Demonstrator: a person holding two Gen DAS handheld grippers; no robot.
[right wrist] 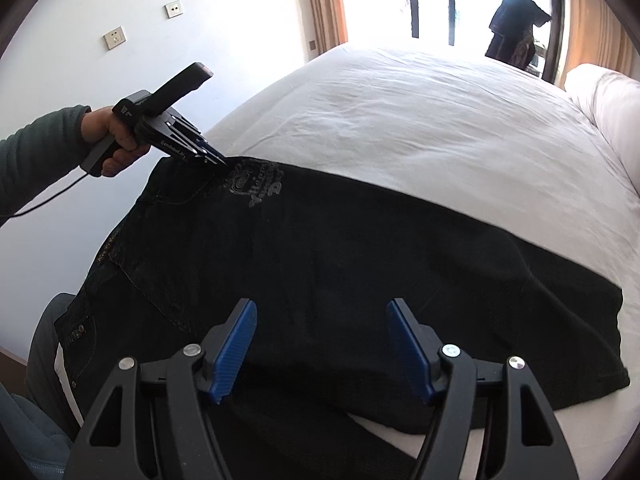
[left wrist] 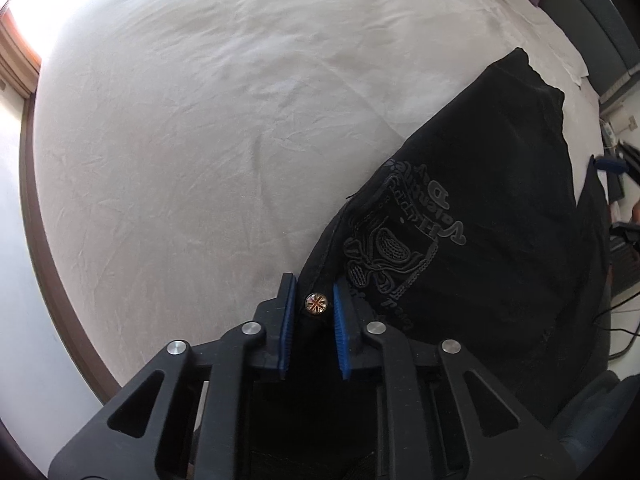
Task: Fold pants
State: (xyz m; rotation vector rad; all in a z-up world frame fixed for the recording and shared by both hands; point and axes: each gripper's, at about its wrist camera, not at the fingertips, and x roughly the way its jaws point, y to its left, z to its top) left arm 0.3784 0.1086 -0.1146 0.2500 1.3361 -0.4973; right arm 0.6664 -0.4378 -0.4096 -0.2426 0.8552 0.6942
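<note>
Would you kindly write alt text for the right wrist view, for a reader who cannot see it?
Black pants lie spread across a white bed, with the open right gripper hovering over them in the foreground. At the left, a person's hand holds the left gripper, closed on the pants' waistband beside a printed emblem. A bright window stands behind.

The pants [right wrist: 360,264] are matt black cloth with a shiny metal button [left wrist: 316,303]. The bed sheet [left wrist: 180,128] is creased white fabric.
</note>
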